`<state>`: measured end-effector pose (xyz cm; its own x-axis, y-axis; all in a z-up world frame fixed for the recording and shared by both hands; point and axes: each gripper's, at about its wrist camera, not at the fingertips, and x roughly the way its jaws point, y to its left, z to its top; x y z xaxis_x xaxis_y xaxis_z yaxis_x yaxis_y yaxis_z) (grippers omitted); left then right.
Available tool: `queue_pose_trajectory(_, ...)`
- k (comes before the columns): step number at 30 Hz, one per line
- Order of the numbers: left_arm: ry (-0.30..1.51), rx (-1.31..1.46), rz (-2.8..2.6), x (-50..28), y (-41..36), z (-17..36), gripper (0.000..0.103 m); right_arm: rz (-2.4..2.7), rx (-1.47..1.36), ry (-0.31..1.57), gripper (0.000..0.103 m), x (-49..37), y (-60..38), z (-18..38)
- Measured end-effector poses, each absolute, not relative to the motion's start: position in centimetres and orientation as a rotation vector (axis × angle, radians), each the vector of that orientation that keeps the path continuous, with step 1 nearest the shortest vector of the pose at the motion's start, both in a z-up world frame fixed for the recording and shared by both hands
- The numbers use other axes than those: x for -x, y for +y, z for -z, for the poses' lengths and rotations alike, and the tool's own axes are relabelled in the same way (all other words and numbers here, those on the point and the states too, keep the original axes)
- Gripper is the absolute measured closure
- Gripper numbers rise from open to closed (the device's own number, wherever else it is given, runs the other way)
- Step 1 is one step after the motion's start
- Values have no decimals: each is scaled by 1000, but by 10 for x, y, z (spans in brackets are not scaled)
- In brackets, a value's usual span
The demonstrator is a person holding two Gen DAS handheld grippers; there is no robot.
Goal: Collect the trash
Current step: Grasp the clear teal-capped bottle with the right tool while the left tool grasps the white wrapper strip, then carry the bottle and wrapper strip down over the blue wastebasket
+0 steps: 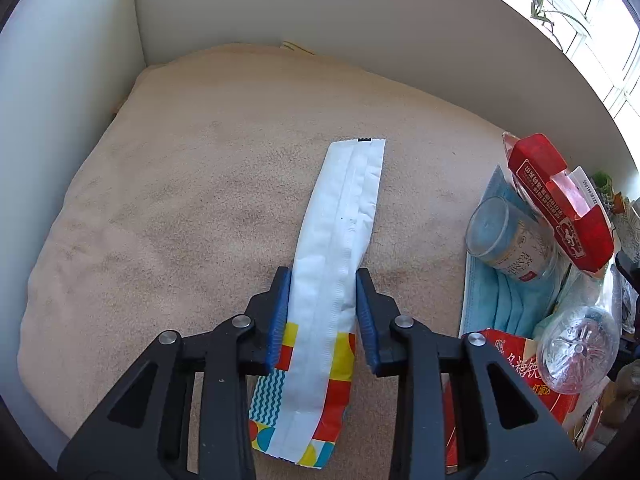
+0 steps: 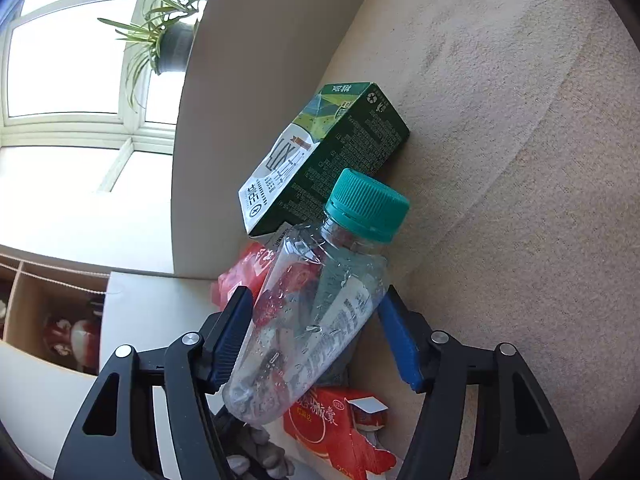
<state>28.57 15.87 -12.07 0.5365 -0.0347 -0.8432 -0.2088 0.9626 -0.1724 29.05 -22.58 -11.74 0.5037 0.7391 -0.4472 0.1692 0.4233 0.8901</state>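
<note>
A long white wrapper with a colourful printed end lies flat on the beige cushion. My left gripper straddles it near its printed end, blue pads touching both edges, jaws closed on it. My right gripper is shut on a clear plastic bottle with a teal cap, held above the trash pile. The same bottle shows in the left wrist view at the right.
A green and white carton leans against the white panel. A red box lies below the bottle. At the right of the left view are a red package, a clear jar, a blue cloth and a red carton. White walls enclose the cushion.
</note>
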Motion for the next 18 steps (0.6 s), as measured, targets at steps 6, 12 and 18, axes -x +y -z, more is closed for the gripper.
queue_pose_trajectory(6,975,305,-93,-273,170,113,74,-502,-1010,909,43,-283,-227,90)
queue_pose_trajectory(12,935,320,-94,-252,178,100,74,-560,-879,826,43,-269,-229,65)
queue_pose_trajectory(18,887,319,-70,-226,165,85,74,-598,-750,755,43,-253,-234,39)
